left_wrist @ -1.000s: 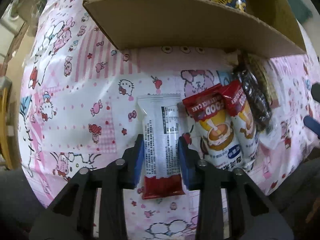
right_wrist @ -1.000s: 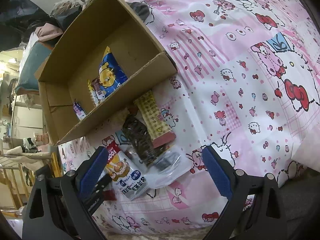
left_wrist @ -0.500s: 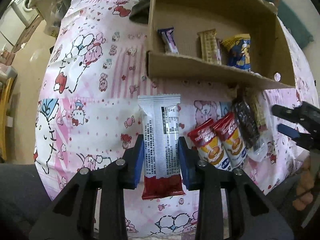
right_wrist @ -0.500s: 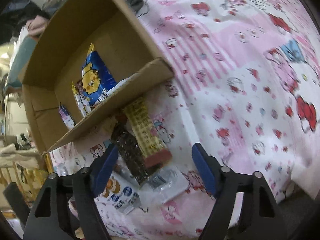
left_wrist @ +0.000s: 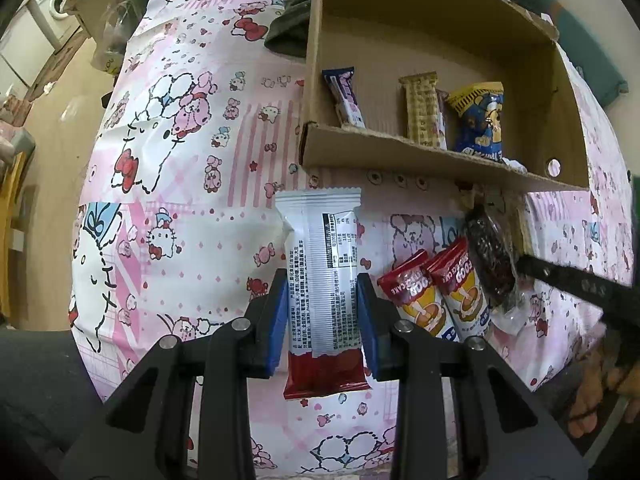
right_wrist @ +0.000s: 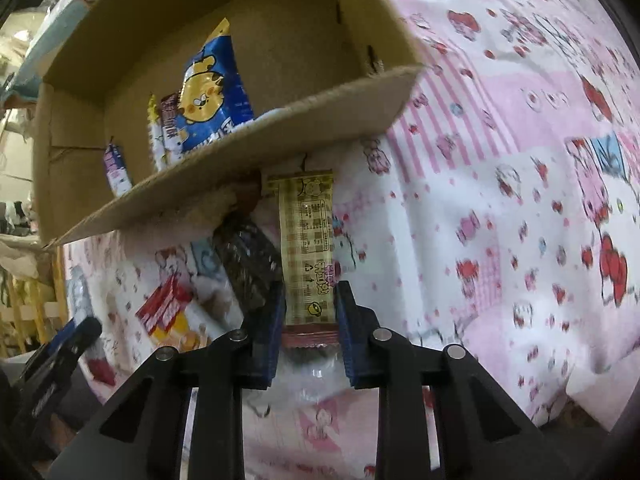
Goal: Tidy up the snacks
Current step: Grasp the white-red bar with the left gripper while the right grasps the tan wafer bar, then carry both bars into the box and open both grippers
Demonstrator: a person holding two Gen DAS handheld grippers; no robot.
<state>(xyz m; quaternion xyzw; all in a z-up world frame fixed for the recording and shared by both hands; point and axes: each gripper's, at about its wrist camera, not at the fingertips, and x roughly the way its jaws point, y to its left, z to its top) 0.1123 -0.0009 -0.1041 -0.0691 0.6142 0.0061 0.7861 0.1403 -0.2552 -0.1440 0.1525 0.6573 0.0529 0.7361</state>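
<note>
My left gripper (left_wrist: 323,312) is shut on a white snack bar with a red end (left_wrist: 322,280) and holds it above the pink cloth, in front of the cardboard box (left_wrist: 400,152). My right gripper (right_wrist: 308,320) is shut on a yellow checked wafer bar (right_wrist: 308,248) that lies below the box's front wall (right_wrist: 240,176). The box holds a blue bear bag (left_wrist: 480,120), a yellow wafer bar (left_wrist: 422,108) and a small purple bar (left_wrist: 346,96).
Two red rice-cake packs (left_wrist: 440,292) and a dark chocolate bar in clear wrap (left_wrist: 490,256) lie on the pink cartoon-print cloth (left_wrist: 180,200) right of my left gripper. A dark cloth (left_wrist: 290,28) lies behind the box. The cloth's edge drops to the floor at left.
My left gripper has lifted the white bar higher, so the box's inside shows. My right gripper moved down to the yellow wafer bar and closed on it.
</note>
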